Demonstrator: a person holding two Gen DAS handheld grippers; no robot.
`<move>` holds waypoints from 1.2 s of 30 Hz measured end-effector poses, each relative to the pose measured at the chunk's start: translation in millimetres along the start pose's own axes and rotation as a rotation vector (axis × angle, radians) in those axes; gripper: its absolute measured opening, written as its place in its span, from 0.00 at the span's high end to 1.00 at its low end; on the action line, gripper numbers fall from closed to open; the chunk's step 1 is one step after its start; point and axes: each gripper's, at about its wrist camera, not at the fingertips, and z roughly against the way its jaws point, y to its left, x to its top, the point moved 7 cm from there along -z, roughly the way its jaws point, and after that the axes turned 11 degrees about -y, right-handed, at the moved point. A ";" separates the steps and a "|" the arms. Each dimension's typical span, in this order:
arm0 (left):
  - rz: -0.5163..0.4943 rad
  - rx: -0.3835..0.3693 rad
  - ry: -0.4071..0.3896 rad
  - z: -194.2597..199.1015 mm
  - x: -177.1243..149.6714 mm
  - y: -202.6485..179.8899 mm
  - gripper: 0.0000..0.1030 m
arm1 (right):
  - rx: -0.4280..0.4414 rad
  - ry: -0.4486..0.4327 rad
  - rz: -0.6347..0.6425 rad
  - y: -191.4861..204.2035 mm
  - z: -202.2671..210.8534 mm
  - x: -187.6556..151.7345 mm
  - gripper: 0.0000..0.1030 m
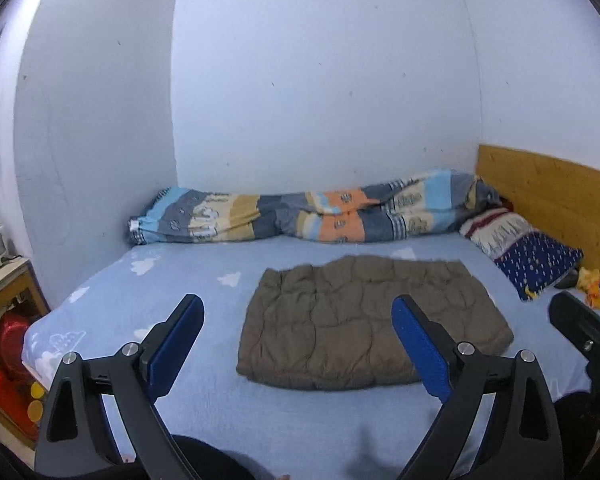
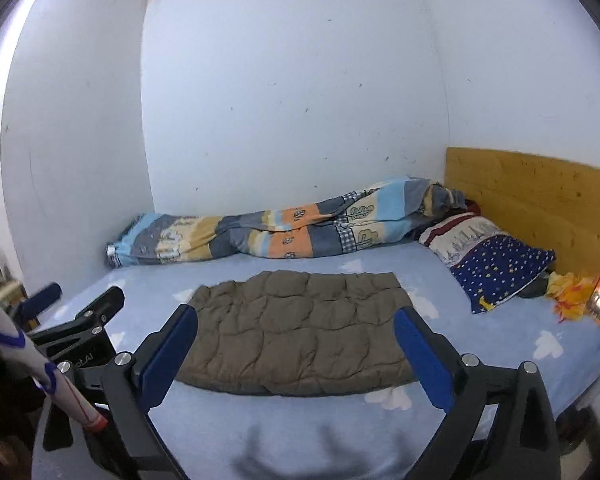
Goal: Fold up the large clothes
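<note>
Both tongs stand wide apart and hold nothing, raised above the near edge of the bed (image 1: 112,280). On the left, the left tongs (image 1: 298,344) hang over the bare blue sheet, with their right finger lying in front of the near right part of the quilted brown garment (image 1: 364,320). To the right of them, the right tongs (image 2: 296,344) frame the same garment between their spread fingers, without touching it.

That garment lies flat in the middle of the bed, already a squarish, tidy packet, so the folding looks well advanced, perhaps with one more fold or a smoothing left. It looks padded and puffy: light for its bulk, soft, likely to spring back open, and its smooth shell may slide between the pads. A good hold would be at the two near corners, one for each tongs, pinching through the full thickness of the layers rather than the top skin alone, so the packet does not peel apart.

Behind it a striped duvet (image 1: 308,212) is bunched along the wall, and at the right a starry blue pillow (image 2: 500,268) leans by the wooden headboard (image 2: 540,200).
</note>
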 end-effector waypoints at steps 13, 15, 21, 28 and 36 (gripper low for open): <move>-0.034 0.072 0.103 -12.1 -18.2 24.8 0.08 | 0.051 0.041 0.005 22.6 -4.5 -17.3 0.02; -0.070 0.075 0.124 -16.7 -24.0 22.7 0.08 | 0.053 0.059 0.003 23.6 -7.6 -22.4 0.02; -0.083 0.075 0.147 -22.3 -31.6 23.0 0.08 | 0.052 0.073 0.004 23.8 -12.9 -27.9 0.02; -0.087 0.081 0.168 -28.6 -37.1 24.3 0.08 | 0.052 0.091 -0.001 22.1 -18.4 -32.6 0.02; -0.096 0.084 0.181 -33.0 -42.2 24.3 0.08 | 0.053 0.111 -0.004 22.8 -24.2 -37.2 0.02</move>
